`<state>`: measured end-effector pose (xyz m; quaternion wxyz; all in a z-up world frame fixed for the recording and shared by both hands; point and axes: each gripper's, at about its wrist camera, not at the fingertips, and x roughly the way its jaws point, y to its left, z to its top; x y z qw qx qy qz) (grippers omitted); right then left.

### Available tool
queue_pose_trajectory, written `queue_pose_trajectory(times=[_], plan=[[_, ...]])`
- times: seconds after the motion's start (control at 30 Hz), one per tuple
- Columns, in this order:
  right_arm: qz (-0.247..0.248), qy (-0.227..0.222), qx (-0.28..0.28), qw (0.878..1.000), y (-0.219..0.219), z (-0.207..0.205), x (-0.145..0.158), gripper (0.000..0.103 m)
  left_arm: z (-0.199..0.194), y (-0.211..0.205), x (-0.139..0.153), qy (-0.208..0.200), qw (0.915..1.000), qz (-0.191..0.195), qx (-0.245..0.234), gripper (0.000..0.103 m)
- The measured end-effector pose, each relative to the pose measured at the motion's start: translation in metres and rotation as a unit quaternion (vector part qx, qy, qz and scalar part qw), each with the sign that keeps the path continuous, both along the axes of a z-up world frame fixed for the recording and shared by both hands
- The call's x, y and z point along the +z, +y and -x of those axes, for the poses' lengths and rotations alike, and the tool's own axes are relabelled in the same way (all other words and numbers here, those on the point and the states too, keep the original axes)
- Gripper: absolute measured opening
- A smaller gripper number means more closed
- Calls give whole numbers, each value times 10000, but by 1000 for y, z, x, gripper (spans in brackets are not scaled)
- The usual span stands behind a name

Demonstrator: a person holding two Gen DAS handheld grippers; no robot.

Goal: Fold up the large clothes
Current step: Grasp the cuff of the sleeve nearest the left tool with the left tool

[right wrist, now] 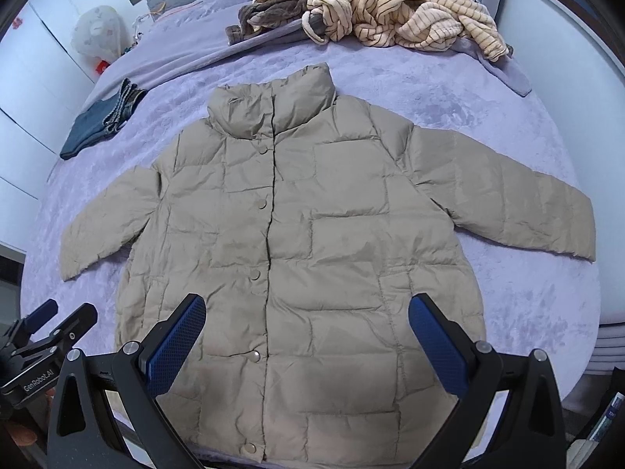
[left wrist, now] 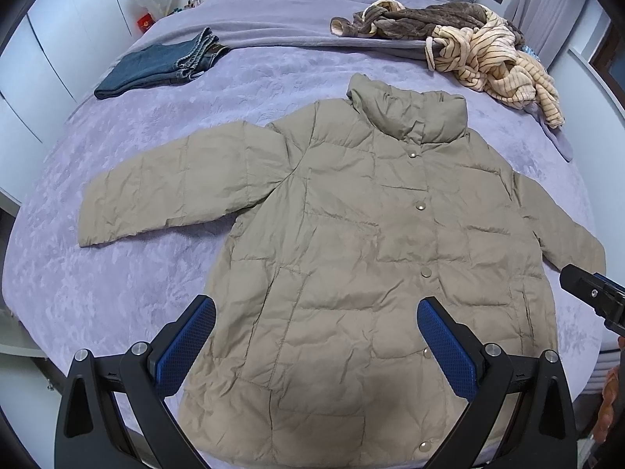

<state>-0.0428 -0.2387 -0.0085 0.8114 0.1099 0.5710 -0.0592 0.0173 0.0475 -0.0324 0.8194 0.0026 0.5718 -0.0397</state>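
"GenRobot.AI" — printed on the left tongs [right wrist: 43, 314].

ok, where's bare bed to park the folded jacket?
Free: purple blanket below the jacket's spread sleeve; also the strip between folded jeans and the collar. Crowded: far right corner, under the heaped striped and brown clothes.

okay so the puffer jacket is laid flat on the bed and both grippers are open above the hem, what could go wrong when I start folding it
Three likely risks. The jacket is puffy and slick-looking, so the open left gripper and right gripper may pinch only the top layer. The spread sleeve could spring back once folded in. The hem lies near the bed edge, so a pull toward you might drag it off.
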Motion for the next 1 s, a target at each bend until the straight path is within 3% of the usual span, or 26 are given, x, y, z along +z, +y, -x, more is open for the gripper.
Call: queue_pose_trajectory(times=[0.1, 0.2, 0.33, 0.43, 0.6, 0.73, 0.9, 1.0], plan=[[-207, 61, -30, 9998, 7, -4, -8, 103, -6, 17, -13, 123, 9998, 136, 120, 103], [-375, 114, -8, 9992, 18, -9, -17, 103, -14, 42, -31, 370, 9971, 597, 281, 103], [-661, -15, 111, 9978, 39, -18, -28, 103, -25, 84, -56, 449, 9884, 1290, 658, 103], [-925, 250, 386, 9946, 64, -27, -43, 103, -41, 118, -78, 352, 9793, 1719, 1007, 103], [-1076, 825, 645, 9887, 103, -37, -79, 103, -77, 186, -125, 130, 9571, 2364, 1672, 103], [-1085, 1184, 595, 9852, 120, -41, -111, 103, -107, 240, -169, 72, 9332, 2805, 2244, 103], [-1025, 1406, 500, 9835, 134, -47, -136, 103, -139, 294, -216, 99, 9119, 2941, 2860, 103], [-1023, 1384, 463, 9840, 141, -53, -139, 103, -154, 317, -227, -26, 9003, 3061, 3093, 103]])
